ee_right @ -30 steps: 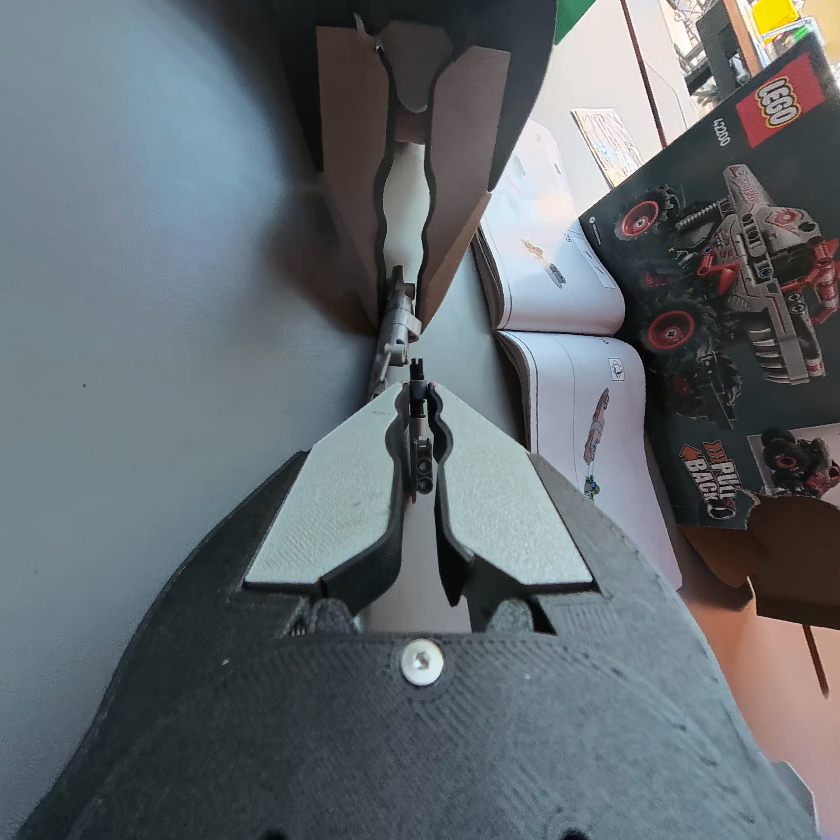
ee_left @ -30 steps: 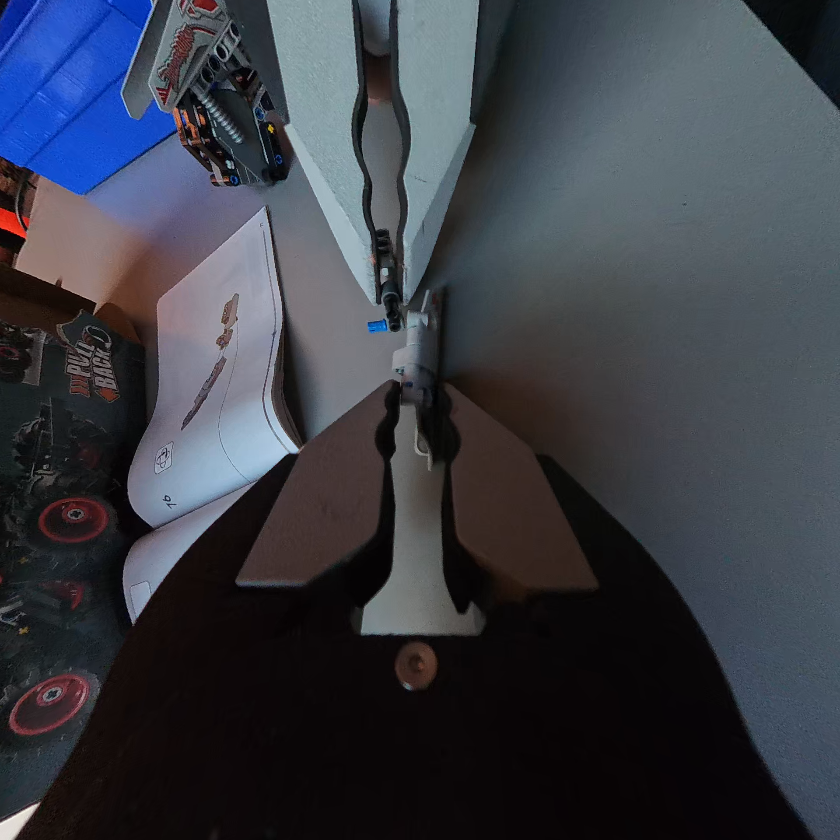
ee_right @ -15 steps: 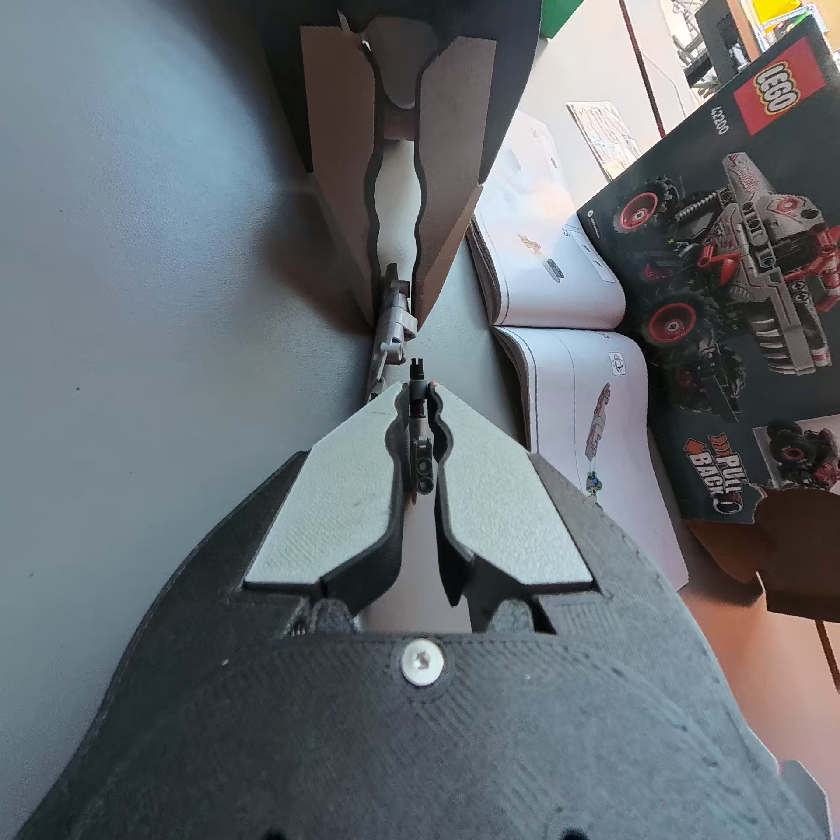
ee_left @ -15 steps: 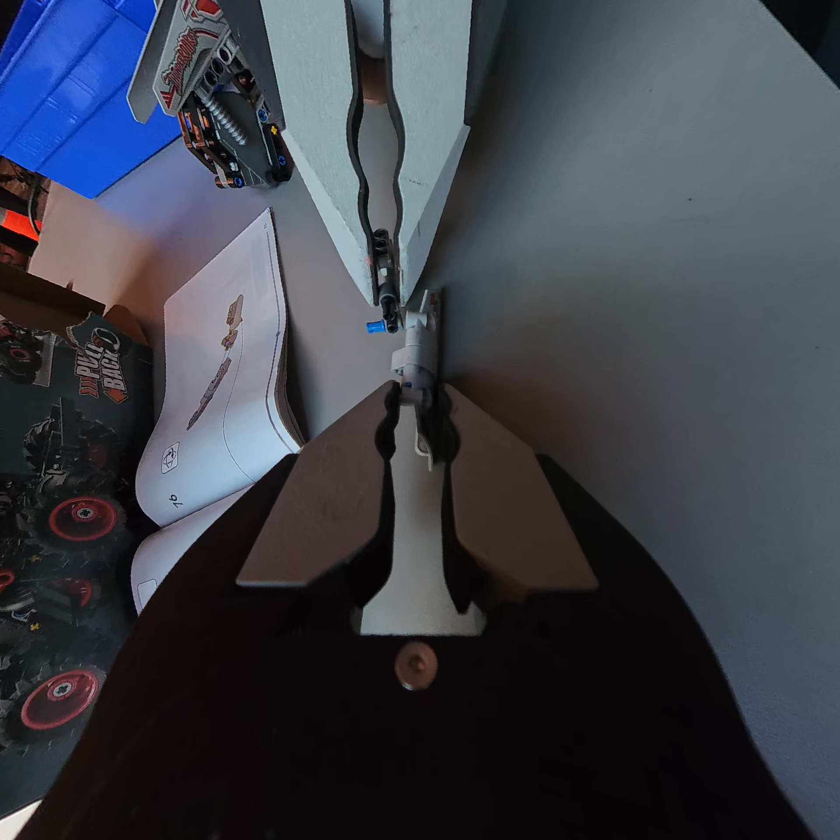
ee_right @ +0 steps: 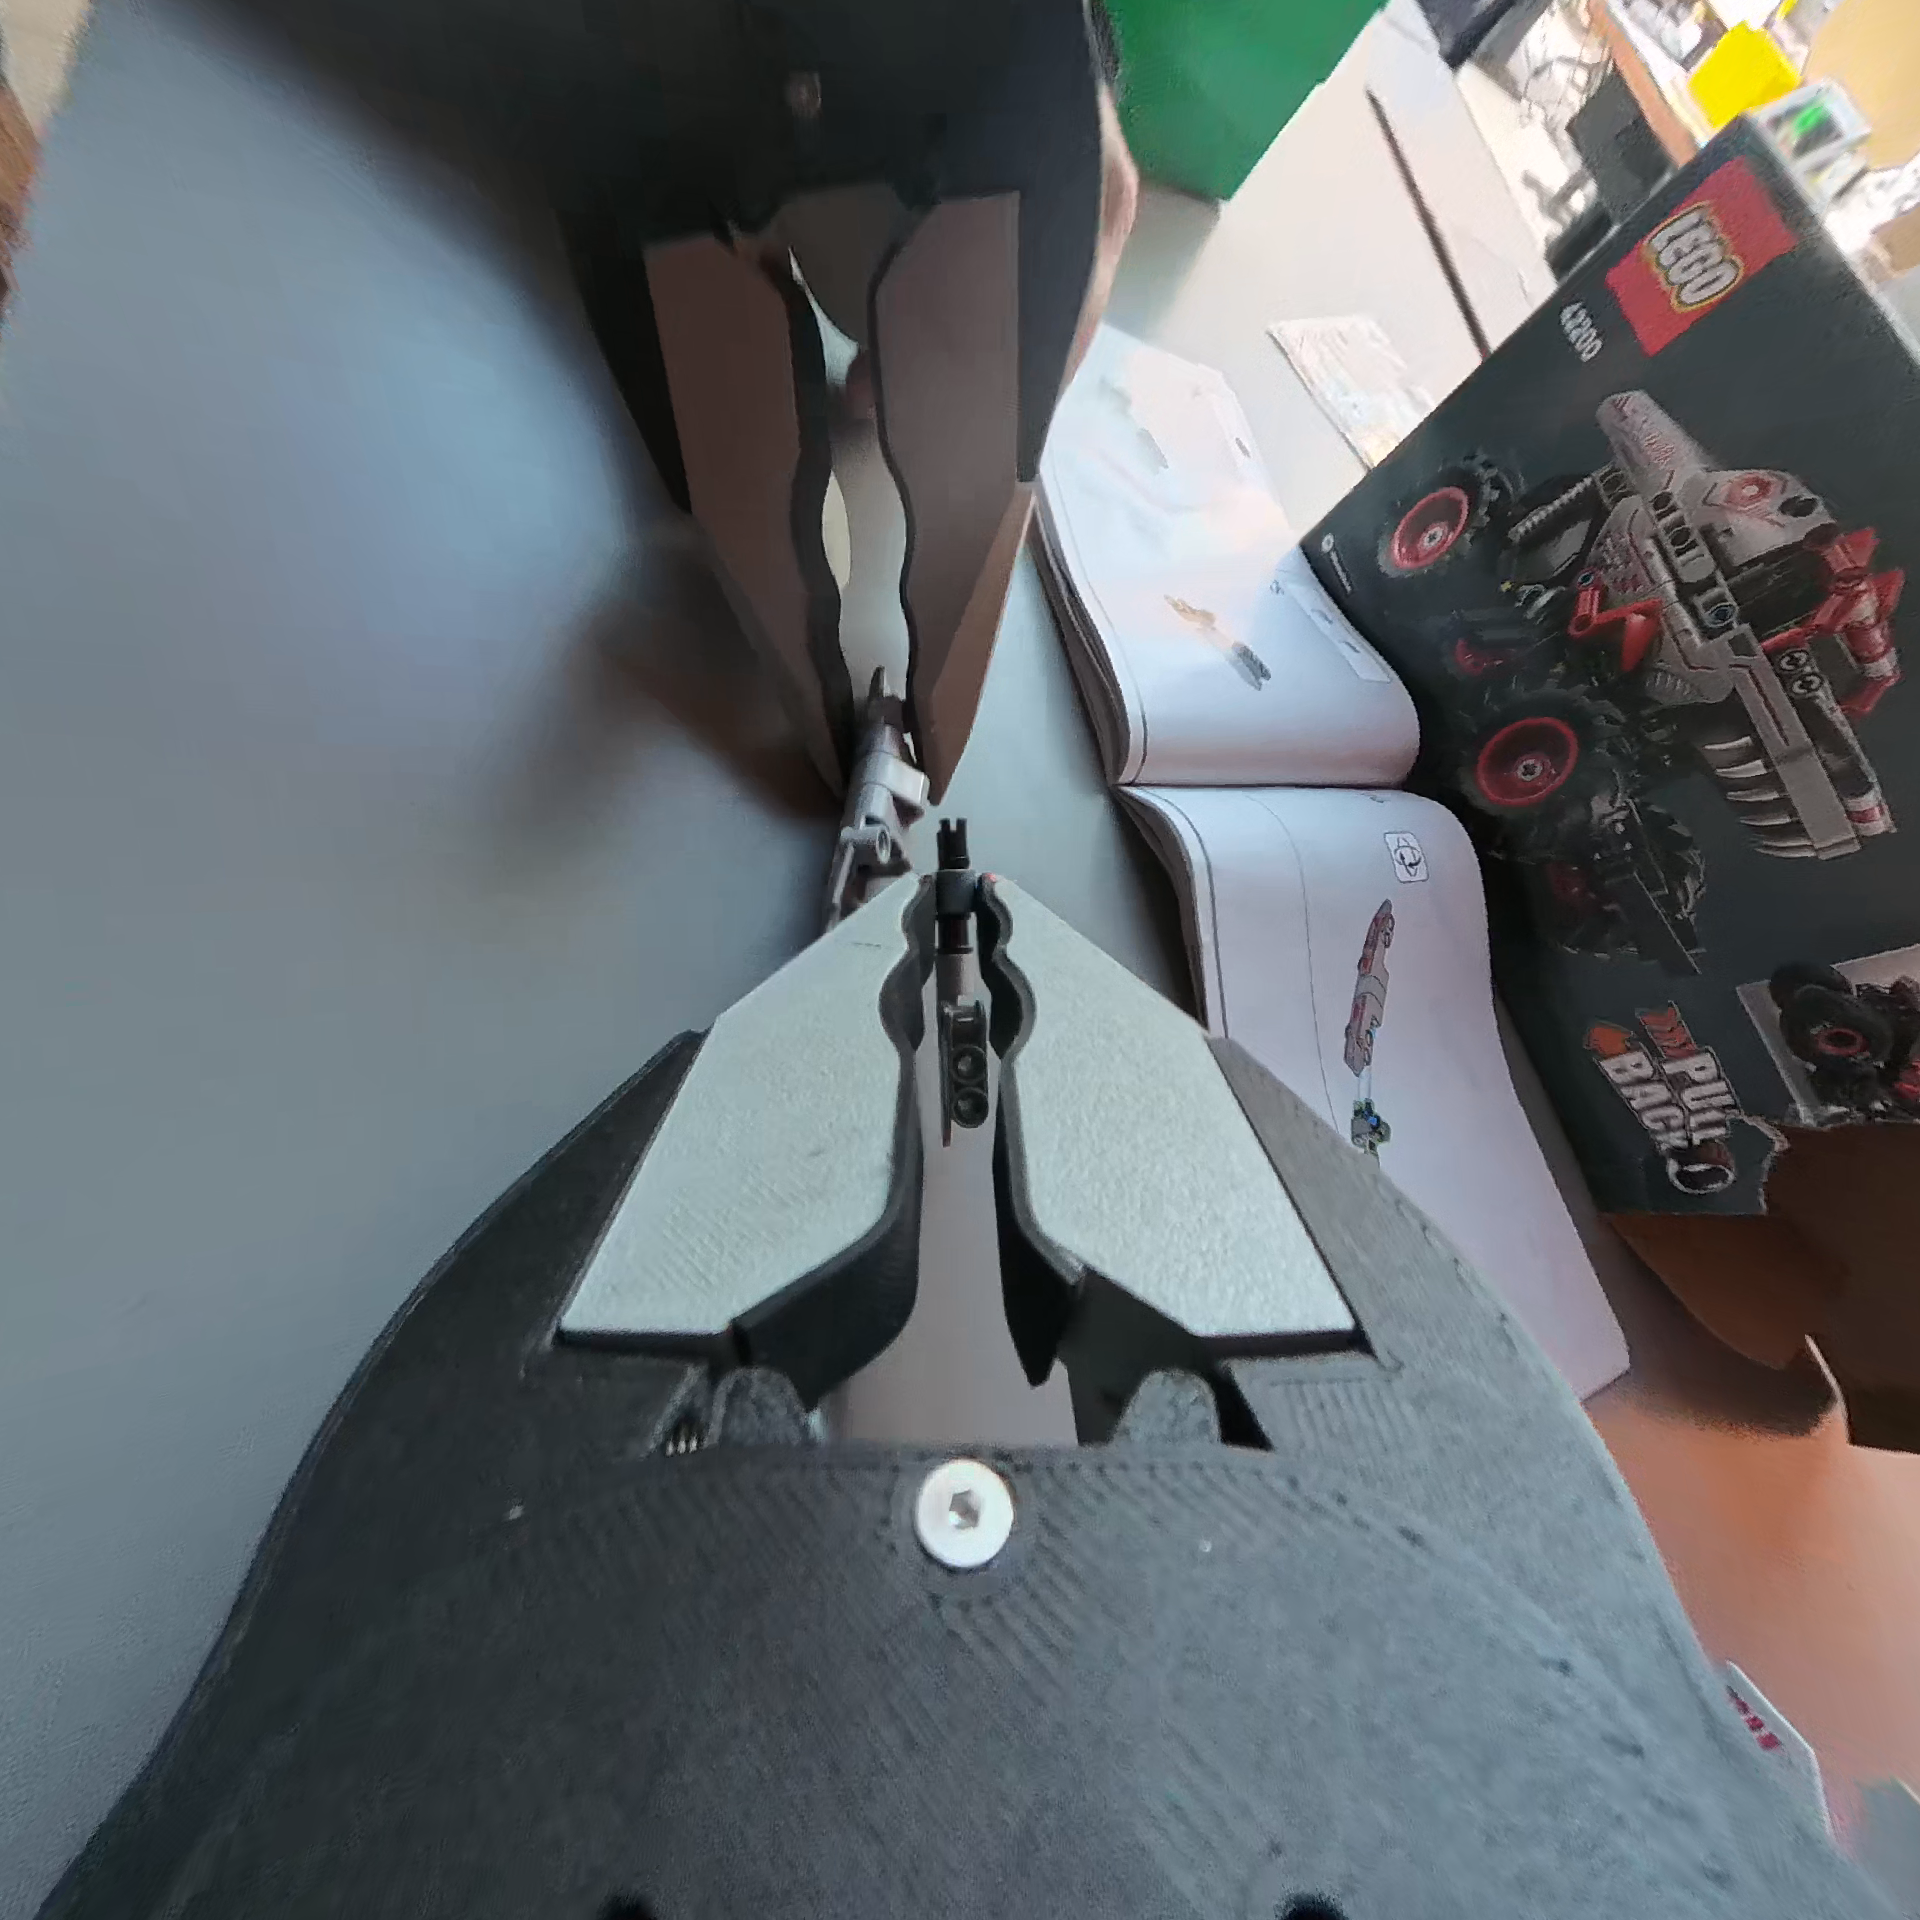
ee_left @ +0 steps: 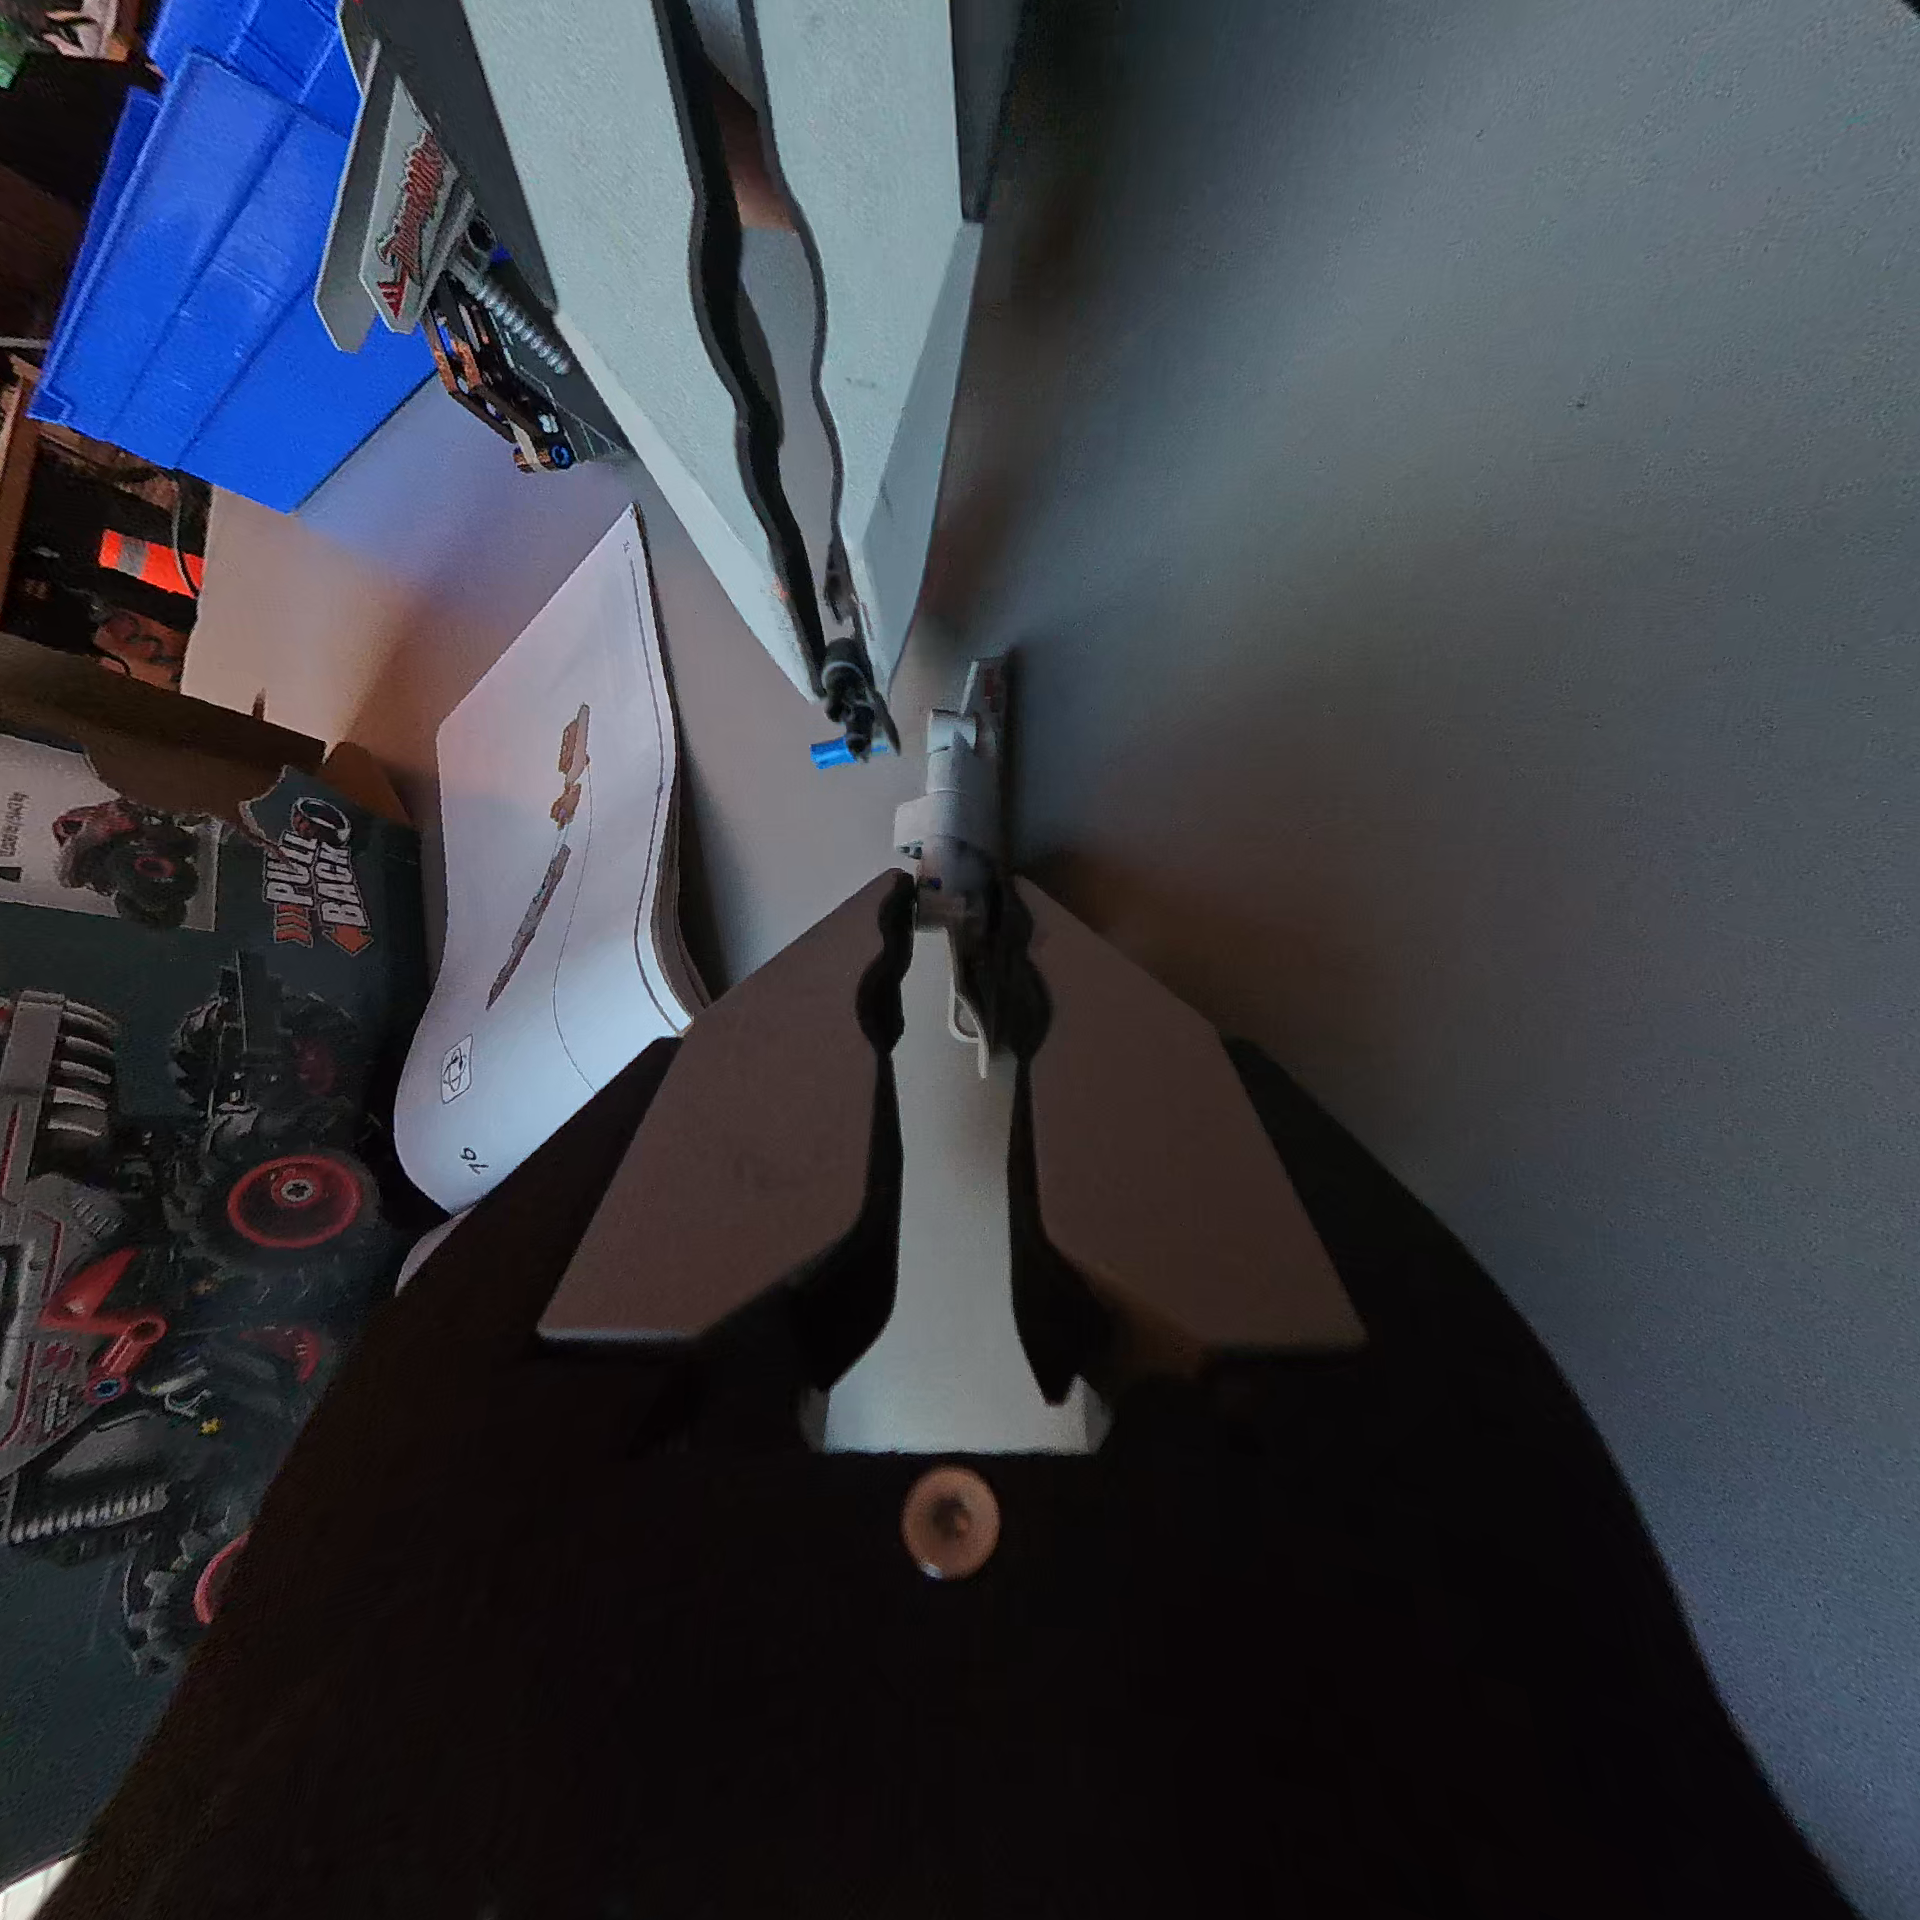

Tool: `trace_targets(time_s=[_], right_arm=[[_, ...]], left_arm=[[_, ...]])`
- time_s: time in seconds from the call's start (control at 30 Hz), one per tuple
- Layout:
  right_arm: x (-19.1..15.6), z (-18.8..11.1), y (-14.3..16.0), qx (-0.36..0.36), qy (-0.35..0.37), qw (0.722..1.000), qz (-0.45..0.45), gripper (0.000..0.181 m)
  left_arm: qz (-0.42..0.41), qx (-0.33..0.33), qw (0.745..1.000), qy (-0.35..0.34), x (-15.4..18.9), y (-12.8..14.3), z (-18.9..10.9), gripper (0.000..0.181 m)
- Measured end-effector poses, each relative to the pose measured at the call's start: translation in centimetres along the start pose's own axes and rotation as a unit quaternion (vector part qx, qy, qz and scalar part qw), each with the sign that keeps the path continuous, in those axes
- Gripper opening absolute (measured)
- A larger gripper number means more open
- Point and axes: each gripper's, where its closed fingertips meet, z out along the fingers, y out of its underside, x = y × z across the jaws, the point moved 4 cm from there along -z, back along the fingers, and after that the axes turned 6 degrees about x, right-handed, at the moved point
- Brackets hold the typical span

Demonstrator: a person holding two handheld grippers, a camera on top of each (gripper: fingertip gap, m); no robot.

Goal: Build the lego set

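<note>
— Tilted since half a second back: right gripper (ee_left: 857,665) now leaning across the left wrist view, with dark piece (ee_left: 852,712) nudged a touch sideways from light grey piece (ee_left: 951,810). Otherwise much the same grip on both sides.

— Jaws on the right?

— Nearly closed, pinching the dark piece (ee_right: 961,997) lengthwise between the pads. Black tip poking out past the right gripper (ee_right: 951,883); blue pin (ee_left: 828,753) sticking out sideways at that end.

— And the left gripper (ee_left: 956,894)?

— Also almost closed, clamped on the tail of the light grey piece, most of it jutting forward beyond the fingertips. Seen from the right wrist view as brown fingers (ee_right: 727,520) coming in from the top, the light grey piece (ee_right: 878,800) hanging out below them.

— Touching yet?

— No. Tip to tip, just beside each other, slightly offset, narrow gap between. Both held above the grey table (ee_left: 1455,727).

— Rest of the set?

— Off to the side: open instruction booklet (ee_left: 540,935) lying on the table, dark box (ee_right: 1662,727) standing just beyond, half-built model (ee_left: 468,312) farther back next to a blue bin (ee_left: 208,291), partly hidden behind the right gripper.
</note>
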Motion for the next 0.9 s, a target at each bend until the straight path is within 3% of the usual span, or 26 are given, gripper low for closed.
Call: trace_targets(time_s=[0.03, 0.37, 0.9], right_arm=[[0.1, -0.3, -0.3, 0.017, -0.005, 1.0, 0.008, 0.004], [0.9, -2.0, -2.2, 0.119, -0.024, 0.991, 0.059, 0.004], [1.1, -1.0, -0.8, 0.063, -0.004, 0.997, 0.045, 0.004]], left_arm=[[-0.003, 0.0, 1.0, 0.001, 0.0, 0.0, 0.0, 0.013], [-0.005, 0.003, 1.0, 0.006, 0.0, 0.2, -0.3, 0.013], [-0.019, 0.006, 1.0, 0.012, 0.0, 0.3, -0.4, 0.013]])
